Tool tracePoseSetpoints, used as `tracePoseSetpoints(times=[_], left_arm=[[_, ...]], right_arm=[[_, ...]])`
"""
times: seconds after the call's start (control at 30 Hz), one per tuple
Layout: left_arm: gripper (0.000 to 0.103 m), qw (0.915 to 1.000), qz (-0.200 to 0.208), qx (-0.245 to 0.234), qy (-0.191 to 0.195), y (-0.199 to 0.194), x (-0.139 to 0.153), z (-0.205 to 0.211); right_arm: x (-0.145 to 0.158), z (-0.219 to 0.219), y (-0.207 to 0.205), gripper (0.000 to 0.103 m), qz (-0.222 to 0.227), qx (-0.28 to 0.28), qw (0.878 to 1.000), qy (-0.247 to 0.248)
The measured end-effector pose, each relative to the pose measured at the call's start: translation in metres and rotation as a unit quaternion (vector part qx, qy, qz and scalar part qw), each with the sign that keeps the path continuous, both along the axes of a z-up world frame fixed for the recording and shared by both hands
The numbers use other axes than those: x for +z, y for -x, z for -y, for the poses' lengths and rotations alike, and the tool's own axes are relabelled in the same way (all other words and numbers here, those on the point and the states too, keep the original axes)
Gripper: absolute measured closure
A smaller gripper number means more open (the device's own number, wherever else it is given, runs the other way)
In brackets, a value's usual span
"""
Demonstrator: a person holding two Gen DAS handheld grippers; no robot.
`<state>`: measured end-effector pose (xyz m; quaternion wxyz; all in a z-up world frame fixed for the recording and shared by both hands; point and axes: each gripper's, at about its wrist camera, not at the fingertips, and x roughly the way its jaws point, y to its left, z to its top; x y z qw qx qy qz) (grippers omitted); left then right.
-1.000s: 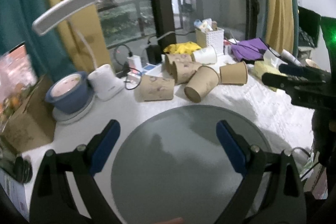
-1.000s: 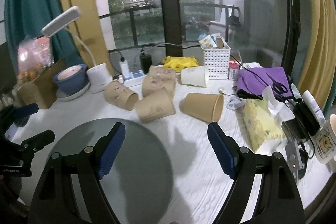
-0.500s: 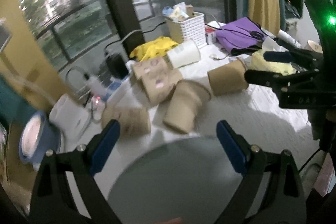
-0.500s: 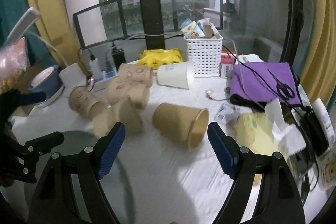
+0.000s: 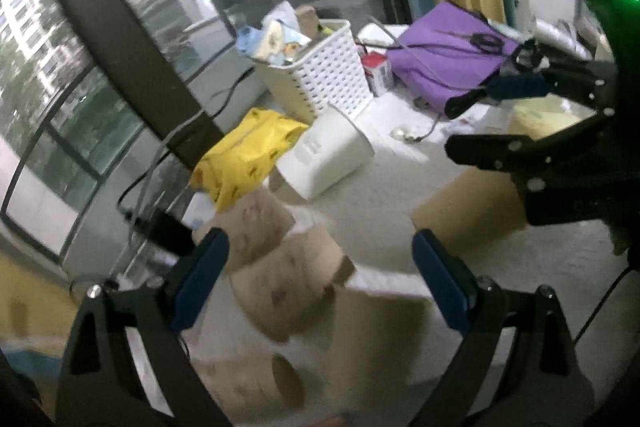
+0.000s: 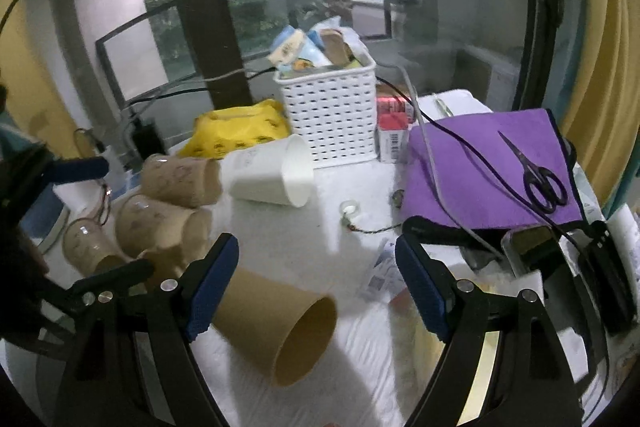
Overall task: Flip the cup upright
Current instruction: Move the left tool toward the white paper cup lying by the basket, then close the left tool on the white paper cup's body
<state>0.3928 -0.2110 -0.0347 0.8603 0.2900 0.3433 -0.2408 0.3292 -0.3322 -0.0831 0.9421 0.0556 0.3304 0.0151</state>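
A white textured table (image 6: 352, 307) is seen in both wrist views, its near edge cut off by the frame. On it, at the right in the right wrist view, a purple folded cloth (image 6: 480, 167) is laid with black-handled scissors (image 6: 538, 177) on top, and a white perforated plastic basket (image 6: 332, 115) full of packets is set behind the cups, with a yellow plastic bag (image 6: 236, 131) beside it. A plain brown paper cup (image 6: 280, 323) is found lying on its side just in front of the right gripper (image 6: 316, 287), between the spread blue-padded jaws but not touched by them; its long axis runs diagonally, the open mouth turned toward the camera and to the right, the base pointed away to the left and partly hidden behind the left jaw. A white paper cup (image 6: 272, 175) is also tipped over, mouth to the right, beside a cluster of printed brown paper cups (image 6: 168, 203) on their sides. In the left wrist view that cluster is blurred by motion and individual cups are hard to separate; the left gripper (image 5: 320, 283) is held above them with its jaws wide apart and nothing between them.
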Motion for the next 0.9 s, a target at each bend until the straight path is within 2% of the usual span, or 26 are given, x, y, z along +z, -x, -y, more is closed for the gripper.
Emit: tracePoseSetpoints(times=[0.23, 0.6, 0.7, 0.73, 0.8, 0.9], left_arm=[[0.01, 0.9962, -0.036, -0.052, -0.06, -0.06, -0.025, 0.023], [0.01, 0.9865, -0.044, -0.099, -0.123, -0.103, -0.048, 0.052], [0.022, 0.9797, -0.06, -0.122, -0.147, -0.108, -0.061, 0.057], [0.022, 0.9783, -0.058, -0.124, -0.155, -0.109, -0.066, 0.058], [0.022, 0.978, -0.056, -0.123, -0.159, -0.111, -0.071, 0.061], [0.033, 0.9788, -0.05, -0.121, -0.157, -0.112, -0.074, 0.063]], right_arm=[[-0.016, 0.016, -0.022, 0.02, -0.016, -0.021, 0.999, -0.025], [-0.027, 0.029, -0.049, 0.02, -0.036, -0.043, 0.997, -0.057], [-0.028, 0.032, -0.047, 0.02, -0.034, -0.046, 0.996, -0.061], [-0.027, 0.032, -0.047, 0.02, -0.033, -0.047, 0.996, -0.061], [-0.026, 0.033, -0.046, 0.02, -0.03, -0.047, 0.996, -0.064], [-0.027, 0.032, -0.045, 0.02, -0.03, -0.044, 0.997, -0.063]])
